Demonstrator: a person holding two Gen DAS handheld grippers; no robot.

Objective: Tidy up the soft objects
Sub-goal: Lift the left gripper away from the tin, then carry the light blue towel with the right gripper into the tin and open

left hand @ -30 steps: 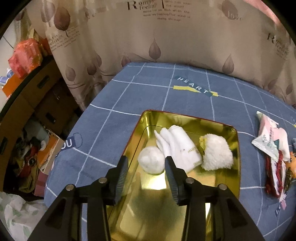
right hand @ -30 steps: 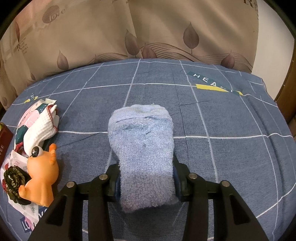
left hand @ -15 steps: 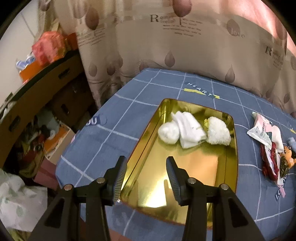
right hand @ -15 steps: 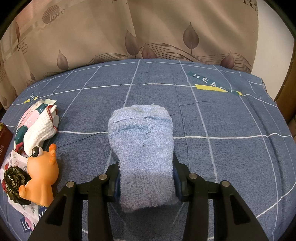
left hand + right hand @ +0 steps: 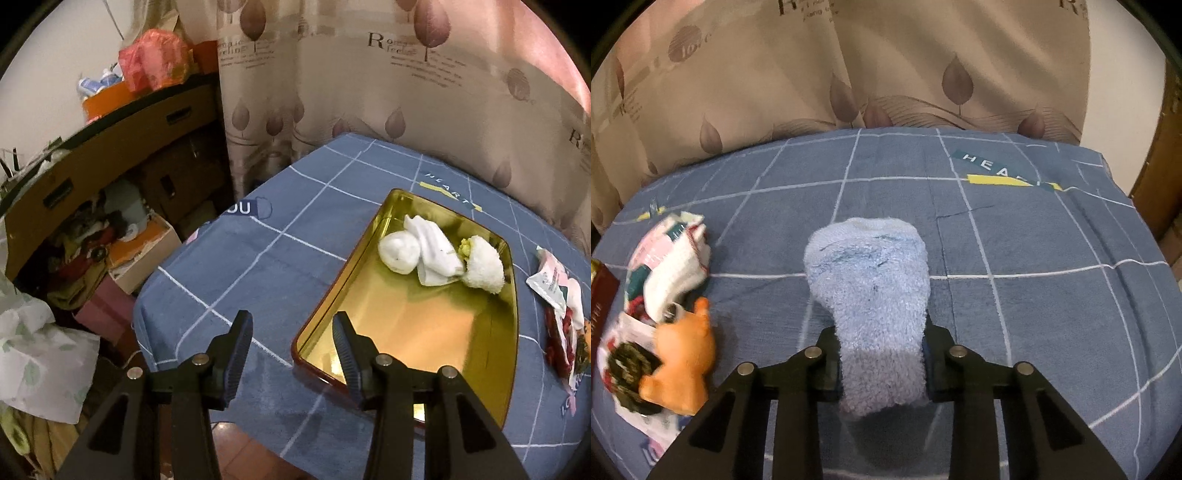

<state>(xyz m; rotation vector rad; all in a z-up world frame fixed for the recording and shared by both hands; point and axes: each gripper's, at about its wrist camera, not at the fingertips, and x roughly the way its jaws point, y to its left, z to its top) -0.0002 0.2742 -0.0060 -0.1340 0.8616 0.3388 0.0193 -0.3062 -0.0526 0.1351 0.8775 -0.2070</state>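
— Looking round the right gripper (image 5: 881, 363), what lies near it?

— To its left on the blue checked cloth (image 5: 1034, 229) sits a heap: an orange soft toy (image 5: 681, 363), a white sock (image 5: 677, 273) over printed packets (image 5: 646, 251), and a dark knitted bundle (image 5: 628, 363). Nothing lies between the gripper and the beige leaf-print curtain (image 5: 886, 66) at the back.

— And the blue fluffy sock (image 5: 871, 295)?

— Its long axis runs straight away from the camera, the rounded end pointing toward the curtain, the near end drooping below the jaws. The jaws are clamped on its narrow near part, pinching it in.

— The other side?

— The left gripper (image 5: 291, 345) points steeply down over the cloth's near left edge, jaws apart with nothing between them; its right finger overlaps the near corner of the gold tray (image 5: 424, 332). At the tray's far end lie a white ball (image 5: 399, 251), a folded white sock (image 5: 434, 251) and a fluffy white piece with a yellow edge (image 5: 482, 266). Left of the bed stand cardboard boxes (image 5: 110, 155) and clutter.
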